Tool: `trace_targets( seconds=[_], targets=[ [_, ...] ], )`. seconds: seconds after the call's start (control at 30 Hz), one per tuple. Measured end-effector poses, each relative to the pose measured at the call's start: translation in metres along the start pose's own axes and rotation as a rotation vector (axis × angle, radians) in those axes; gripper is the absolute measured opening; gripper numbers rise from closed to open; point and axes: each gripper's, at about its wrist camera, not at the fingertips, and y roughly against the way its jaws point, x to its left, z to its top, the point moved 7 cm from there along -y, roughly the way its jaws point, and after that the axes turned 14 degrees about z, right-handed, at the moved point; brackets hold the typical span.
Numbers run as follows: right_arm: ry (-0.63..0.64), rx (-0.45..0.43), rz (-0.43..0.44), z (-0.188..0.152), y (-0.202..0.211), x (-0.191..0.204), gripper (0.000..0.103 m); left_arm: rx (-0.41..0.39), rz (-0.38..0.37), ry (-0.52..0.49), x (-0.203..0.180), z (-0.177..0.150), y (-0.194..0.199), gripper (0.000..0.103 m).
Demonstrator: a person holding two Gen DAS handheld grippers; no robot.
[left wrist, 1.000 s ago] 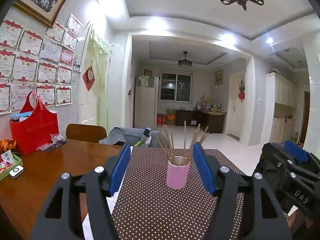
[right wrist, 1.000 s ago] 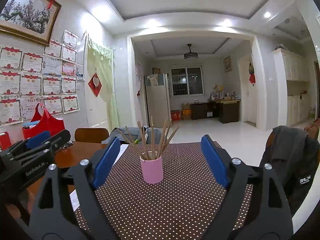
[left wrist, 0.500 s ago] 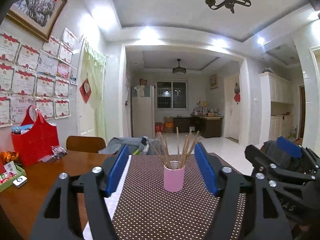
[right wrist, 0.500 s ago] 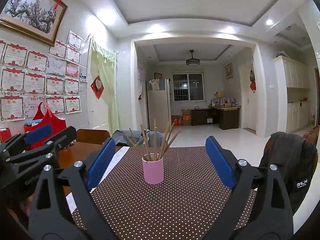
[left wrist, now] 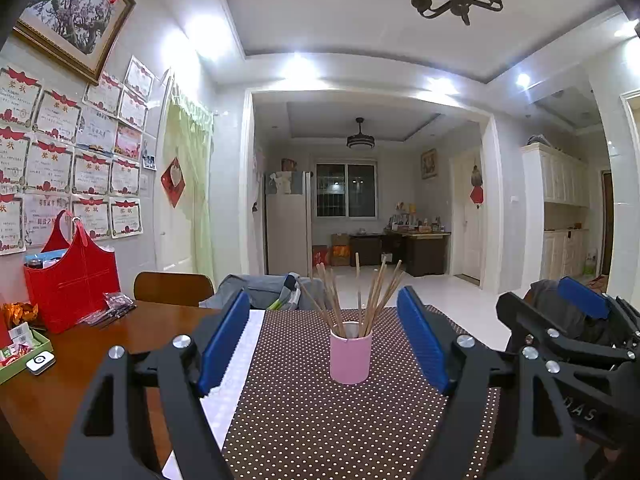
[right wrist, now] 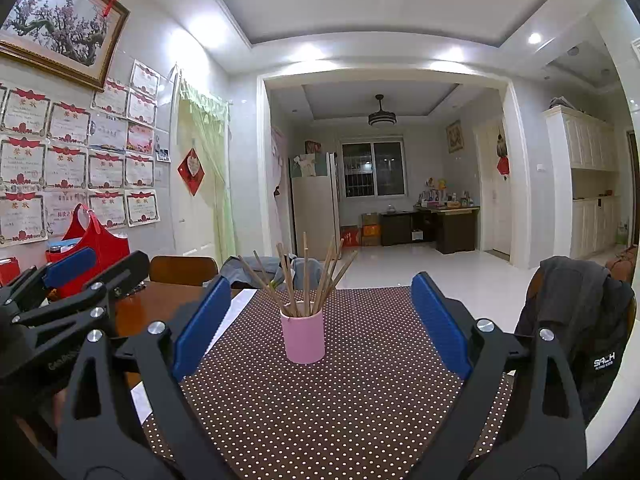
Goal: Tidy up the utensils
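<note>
A pink cup point(left wrist: 350, 356) stands upright on a brown dotted mat point(left wrist: 320, 420) with several wooden chopsticks point(left wrist: 360, 292) fanned out of it. My left gripper point(left wrist: 323, 304) points level at the cup from short of it; its blue-padded jaws are opening, with nothing between them. My right gripper point(right wrist: 321, 284) is beside it, also level and open, and it frames the same cup point(right wrist: 303, 340) and chopsticks point(right wrist: 306, 276) from a distance. Each gripper shows in the other's view: the right one point(left wrist: 560, 320) at the right edge, the left one point(right wrist: 72, 280) at the left edge.
The mat lies on a wooden table point(left wrist: 80, 360). At the table's left are a red bag point(left wrist: 72, 280), a green tray point(left wrist: 24, 364) and a small white device point(left wrist: 40, 360). A chair back point(left wrist: 172, 288) and grey clothes point(left wrist: 256, 292) are behind the table. A dark jacket point(right wrist: 580, 320) hangs at right.
The left gripper's jaws have spread wider, and the right gripper's jaws have spread a little. The cup and chopsticks have stayed where they were.
</note>
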Motion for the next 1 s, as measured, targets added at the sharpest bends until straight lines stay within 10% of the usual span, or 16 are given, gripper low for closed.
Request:
trace_targets(
  seconds=[1.0],
  targets=[
    [-0.016, 0.010, 0.003, -0.0045, -0.0042, -0.0019, 0.090, 0.007, -0.011, -0.006, 0.0017, 0.0014, -0.0053, 0.075]
  ],
)
